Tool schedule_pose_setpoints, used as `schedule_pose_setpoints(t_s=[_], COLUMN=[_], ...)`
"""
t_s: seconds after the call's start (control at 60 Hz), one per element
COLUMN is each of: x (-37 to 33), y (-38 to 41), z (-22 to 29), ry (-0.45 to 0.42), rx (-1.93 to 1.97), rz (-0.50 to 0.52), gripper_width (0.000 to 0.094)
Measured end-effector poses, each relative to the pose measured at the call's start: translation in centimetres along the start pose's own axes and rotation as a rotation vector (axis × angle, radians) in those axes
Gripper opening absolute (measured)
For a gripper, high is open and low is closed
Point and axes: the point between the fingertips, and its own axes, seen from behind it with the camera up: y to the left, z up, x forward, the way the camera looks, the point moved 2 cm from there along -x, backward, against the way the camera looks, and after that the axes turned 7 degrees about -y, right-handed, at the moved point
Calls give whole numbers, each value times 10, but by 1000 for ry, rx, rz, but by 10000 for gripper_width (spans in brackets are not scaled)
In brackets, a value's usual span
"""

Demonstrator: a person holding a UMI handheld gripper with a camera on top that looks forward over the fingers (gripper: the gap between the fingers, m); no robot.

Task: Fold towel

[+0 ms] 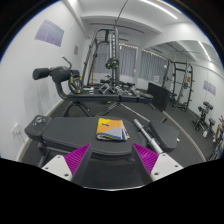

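Hand-held gripper (111,158) open over dark bench (70,132), gym.

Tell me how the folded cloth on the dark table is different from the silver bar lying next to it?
The folded cloth is a flat, squarish stack in orange, yellow and grey; the silver bar is long, thin and shiny. The cloth lies straight ahead of the open gripper, while the bar lies off to its right. Both rest on the dark table.
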Motion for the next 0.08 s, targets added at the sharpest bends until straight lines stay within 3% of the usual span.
schedule_pose_setpoints(t_s=[0.083], x=[-6], y=[7], z=[0], ry=[-5], rx=[5], rz=[18], gripper_width=[849])
